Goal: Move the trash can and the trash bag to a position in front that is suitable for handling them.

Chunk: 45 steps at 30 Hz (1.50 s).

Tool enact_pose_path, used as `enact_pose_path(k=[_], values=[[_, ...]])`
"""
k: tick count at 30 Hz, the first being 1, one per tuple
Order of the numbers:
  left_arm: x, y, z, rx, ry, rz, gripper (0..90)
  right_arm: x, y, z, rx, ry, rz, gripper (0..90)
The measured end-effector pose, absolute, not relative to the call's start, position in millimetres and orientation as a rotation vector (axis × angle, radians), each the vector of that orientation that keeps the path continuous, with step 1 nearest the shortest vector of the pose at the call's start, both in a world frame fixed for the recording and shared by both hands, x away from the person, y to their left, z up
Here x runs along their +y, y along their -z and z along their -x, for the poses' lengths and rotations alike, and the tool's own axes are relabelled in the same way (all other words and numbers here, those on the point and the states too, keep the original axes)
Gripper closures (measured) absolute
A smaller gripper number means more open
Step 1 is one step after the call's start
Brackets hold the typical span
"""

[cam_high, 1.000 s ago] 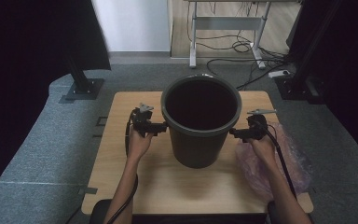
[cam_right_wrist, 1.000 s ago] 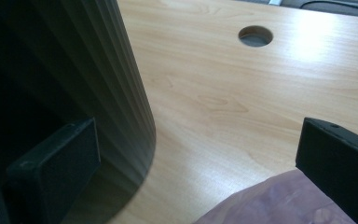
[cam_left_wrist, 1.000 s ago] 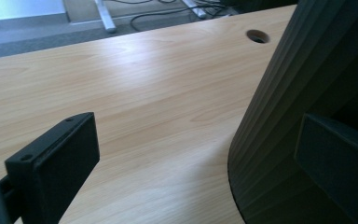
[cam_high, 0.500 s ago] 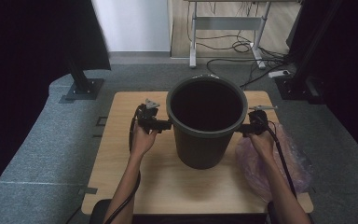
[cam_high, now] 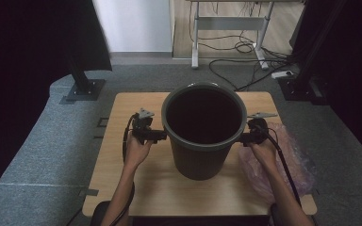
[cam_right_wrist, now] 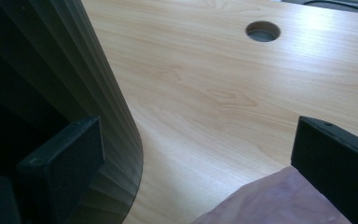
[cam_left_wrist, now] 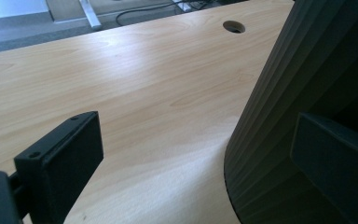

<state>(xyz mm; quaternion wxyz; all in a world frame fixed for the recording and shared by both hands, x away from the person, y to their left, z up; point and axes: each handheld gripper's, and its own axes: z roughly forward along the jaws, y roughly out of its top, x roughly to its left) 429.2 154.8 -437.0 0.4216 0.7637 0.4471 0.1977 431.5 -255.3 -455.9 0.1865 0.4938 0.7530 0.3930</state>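
the bin (cam_high: 202, 141) stands upright, mouth up, seemingly pressed between both splayed tools.

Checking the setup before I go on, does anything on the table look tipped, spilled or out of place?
Nothing stands out. The dark bin is upright between the open left gripper and right gripper; the pink bag lies crumpled at the table's right edge.

Grey carpet floor (cam_high: 37, 155) surrounds the light wooden bench (cam_high: 136, 188). At twelve o'clock, a white wall (cam_high: 136, 23); at one, a metal-legged desk (cam_high: 226, 23) above tangled cables (cam_high: 245, 47). Black curtains (cam_high: 23, 47) hang at ten o'clock.
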Motion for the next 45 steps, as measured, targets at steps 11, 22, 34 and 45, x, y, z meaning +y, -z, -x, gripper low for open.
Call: enact_pose_path(k=[11,22,34,45], values=[[164,439,-401,1.115,-0.509,-1.898,2.4,-245,454,-406,2.155,-1.102,-1.329,3.6],[170,445,-390,1.072,-0.516,-1.988,0.0,-244,451,-391,2.162,-1.114,-1.256,0.0],[186,478,-381,1.064,-0.479,-2.087,0.0,-255,446,-375,2.214,-1.069,-1.17,0.0],[206,513,-372,1.126,-0.442,-2.112,0.0,-285,451,-352,2.187,-1.076,-1.233,0.0]])
